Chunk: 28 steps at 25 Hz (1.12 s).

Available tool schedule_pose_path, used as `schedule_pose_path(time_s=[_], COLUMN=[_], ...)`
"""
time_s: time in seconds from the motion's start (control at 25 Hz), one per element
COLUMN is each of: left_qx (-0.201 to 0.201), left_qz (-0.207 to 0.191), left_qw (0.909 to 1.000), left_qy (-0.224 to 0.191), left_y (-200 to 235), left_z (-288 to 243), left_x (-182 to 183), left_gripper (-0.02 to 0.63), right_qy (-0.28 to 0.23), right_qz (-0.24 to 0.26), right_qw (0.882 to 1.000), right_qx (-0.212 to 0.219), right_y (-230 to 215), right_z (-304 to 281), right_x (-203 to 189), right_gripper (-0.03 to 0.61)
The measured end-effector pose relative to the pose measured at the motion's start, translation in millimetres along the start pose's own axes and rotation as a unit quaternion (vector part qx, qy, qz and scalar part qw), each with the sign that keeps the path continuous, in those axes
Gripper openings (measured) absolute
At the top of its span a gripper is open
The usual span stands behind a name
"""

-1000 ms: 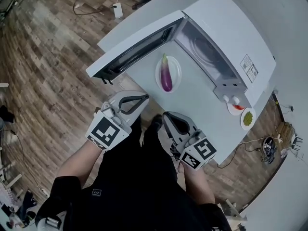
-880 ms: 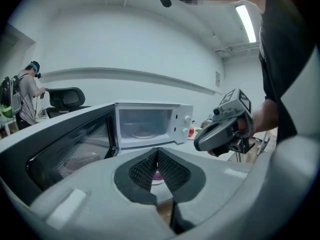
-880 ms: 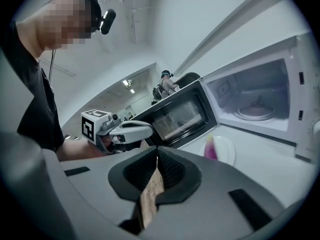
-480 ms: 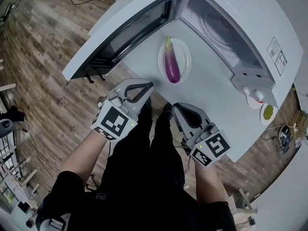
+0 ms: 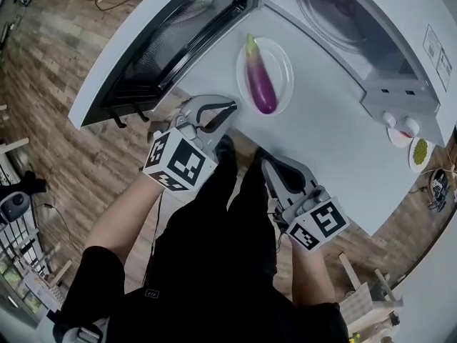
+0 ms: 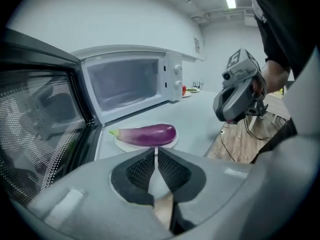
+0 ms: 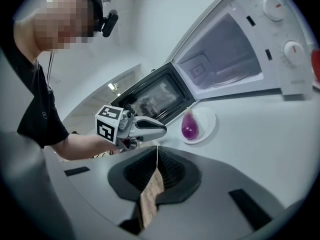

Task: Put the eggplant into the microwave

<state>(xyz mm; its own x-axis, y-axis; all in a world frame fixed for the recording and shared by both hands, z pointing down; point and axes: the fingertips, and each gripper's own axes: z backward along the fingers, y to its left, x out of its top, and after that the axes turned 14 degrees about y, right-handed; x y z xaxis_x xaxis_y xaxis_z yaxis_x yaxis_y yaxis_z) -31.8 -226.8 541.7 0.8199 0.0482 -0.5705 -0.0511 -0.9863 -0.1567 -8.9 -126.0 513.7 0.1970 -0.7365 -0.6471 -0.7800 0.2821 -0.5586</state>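
A purple eggplant [image 5: 260, 83] with a green stem lies on a small white plate [image 5: 283, 61] on the grey table, in front of the white microwave [image 5: 389, 45], whose door [image 5: 153, 45] hangs wide open to the left. My left gripper [image 5: 230, 110] is shut and empty, hovering near the table's front edge just short of the plate; the eggplant [image 6: 148, 134] sits straight ahead of its tips. My right gripper [image 5: 268, 167] is shut and empty too, lower right, off the table's front edge. It sees the eggplant [image 7: 190, 126] ahead and the left gripper [image 7: 161, 130] to its left.
Right of the microwave stand a small dish with something red [image 5: 400, 133] and a dish of green food [image 5: 420, 151]. The open door [image 6: 35, 124] fills the left of the left gripper view. Wooden floor [image 5: 78, 159] lies below the table edge [image 5: 357, 220].
Both grippers have sunk towards the table's front edge. The left one has come closer to the plate and rolled a little. The eggplant has not moved.
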Motion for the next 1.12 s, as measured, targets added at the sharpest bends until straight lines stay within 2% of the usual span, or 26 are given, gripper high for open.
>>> schedule_pose_path(time_s=[0.36,0.56,0.68,0.88,1.12], left_qx=[-0.011,-0.019,-0.005,0.037,0.069], left_qz=[-0.057,-0.073,-0.092,-0.149,-0.205], left_qw=[0.9977,0.9963,0.9942,0.9828,0.9664], left_qy=[0.033,0.041,0.056,0.103,0.139], left_y=[-2,-4,-3,0,1], left_z=[-16,-23,-30,-39,-48], left_x=[-14,-9,-7,-11,-10], left_gripper=[0.012,0.055,0.072,0.074,0.081], right_qy=[-0.031,-0.028,-0.029,-0.035,-0.031], right_qz=[-0.023,-0.014,-0.014,-0.020,-0.025], right_qw=[0.999,0.999,0.998,0.998,0.998], right_qx=[-0.032,-0.040,-0.046,-0.043,-0.045], right_y=[-13,-17,-22,-19,-22], right_z=[2,-3,-5,-4,2], right_x=[1,10,13,12,3], right_gripper=[0.017,0.017,0.017,0.017,0.017])
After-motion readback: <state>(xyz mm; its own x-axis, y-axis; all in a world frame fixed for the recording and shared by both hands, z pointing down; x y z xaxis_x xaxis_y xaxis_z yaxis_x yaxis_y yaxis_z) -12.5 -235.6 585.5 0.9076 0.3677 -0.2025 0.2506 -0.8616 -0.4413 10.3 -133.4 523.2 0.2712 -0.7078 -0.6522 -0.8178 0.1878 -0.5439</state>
